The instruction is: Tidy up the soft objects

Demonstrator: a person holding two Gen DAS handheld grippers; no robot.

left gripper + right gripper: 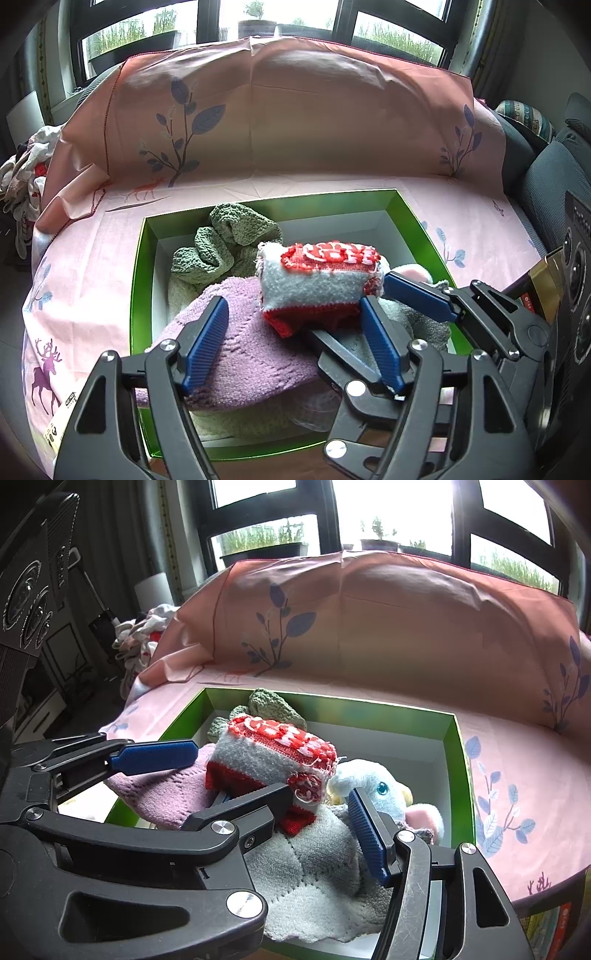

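Both claws reach over the green box [142, 280]. The left claw [291, 334] is spread; the right claw [325, 805] is spread around the rolled red-and-grey sock [273, 757], lying at its 11 o'clock atop the pile.

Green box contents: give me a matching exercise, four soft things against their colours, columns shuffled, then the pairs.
Column one:
1. crocheted cloth at the far side of the green box
2. knitted piece at the near left
3. rolled textile on top of the pile
4. plush toy at the right

Column two:
A. pale blue with a teal eye
B. lilac
C. sage green
D. grey with red and white pattern

Pairs: 1-C, 2-B, 3-D, 4-A
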